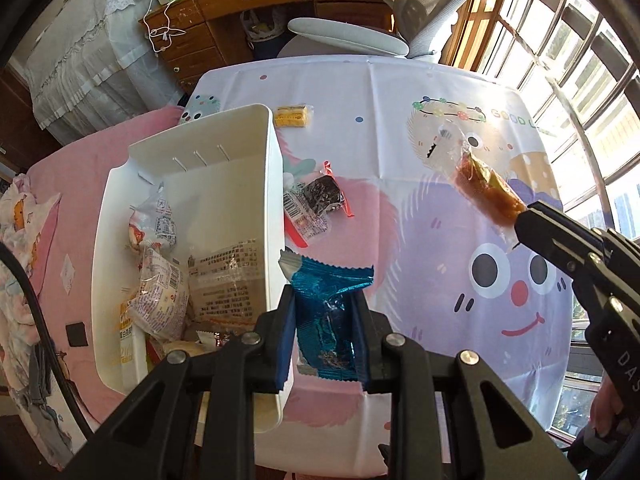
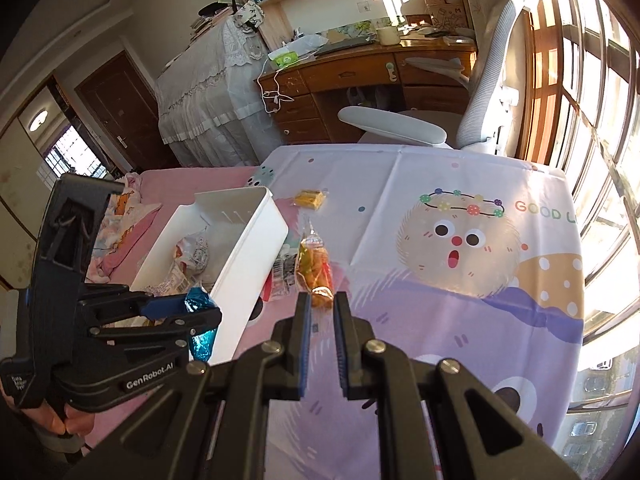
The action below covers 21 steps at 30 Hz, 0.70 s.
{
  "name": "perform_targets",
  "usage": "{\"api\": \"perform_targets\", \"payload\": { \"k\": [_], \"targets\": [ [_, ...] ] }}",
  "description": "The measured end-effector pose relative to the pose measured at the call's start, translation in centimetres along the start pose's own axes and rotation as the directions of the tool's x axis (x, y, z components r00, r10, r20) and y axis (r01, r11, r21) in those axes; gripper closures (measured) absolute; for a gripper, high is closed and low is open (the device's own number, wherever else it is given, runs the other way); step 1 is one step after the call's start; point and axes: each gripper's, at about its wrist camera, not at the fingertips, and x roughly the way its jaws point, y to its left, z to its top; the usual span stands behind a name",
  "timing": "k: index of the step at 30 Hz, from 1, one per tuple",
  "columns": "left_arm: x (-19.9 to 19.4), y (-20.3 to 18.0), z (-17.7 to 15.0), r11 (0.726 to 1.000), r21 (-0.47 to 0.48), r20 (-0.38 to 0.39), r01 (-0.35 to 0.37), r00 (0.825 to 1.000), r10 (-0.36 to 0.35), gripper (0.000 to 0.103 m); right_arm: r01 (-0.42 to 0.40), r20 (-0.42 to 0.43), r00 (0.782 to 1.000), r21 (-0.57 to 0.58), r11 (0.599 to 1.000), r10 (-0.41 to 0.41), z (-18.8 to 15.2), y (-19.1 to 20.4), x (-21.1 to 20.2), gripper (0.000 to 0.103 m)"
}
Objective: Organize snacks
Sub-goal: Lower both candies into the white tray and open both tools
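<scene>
My left gripper (image 1: pixel 323 300) is shut on a blue foil snack packet (image 1: pixel 326 320), held in the air just right of the white bin's (image 1: pixel 224 152) near wall. In the right wrist view the same blue packet (image 2: pixel 198 300) sticks out of the left gripper (image 2: pixel 196 308) beside the bin (image 2: pixel 256 256). My right gripper (image 2: pixel 322 300) is shut on the tail of an orange snack in a clear wrapper (image 2: pixel 314 264), lifted over the table. From the left wrist view, that orange snack (image 1: pixel 486 192) hangs from the right gripper (image 1: pixel 524 216).
Several wrapped snacks lie inside the bin. On the cartoon tablecloth (image 1: pixel 440 260) rest a dark snack in a clear wrapper (image 1: pixel 324 196) and a yellow packet (image 1: pixel 292 116). A grey chair (image 2: pixel 400 128) and a wooden desk stand behind; a pink bed lies left.
</scene>
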Motion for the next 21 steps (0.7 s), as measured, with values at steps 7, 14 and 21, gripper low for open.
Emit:
{"api": "perform_targets", "payload": {
  "k": [7,14,21],
  "targets": [
    [-0.8,7.4,-1.2,0.997,-0.032,-0.041,0.071,0.997,-0.073,0.08,-0.024,0.015,1.0,0.033,0.999,0.023,-0.6,6.2,1.1,0.092],
    [0.4,14.5,-1.6,0.993,-0.034,-0.079,0.111,0.99,-0.113,0.079,-0.041,0.024,0.999,0.056,0.998,0.04,-1.4,12.3,2.8,0.092],
    [2.1,19.8,-0.6,0.988,-0.067,-0.097,0.14,0.984,-0.146,0.079,-0.039,0.021,0.999,0.05,0.998,0.038,-1.5,16.5,5.2,0.092]
  ]
}}
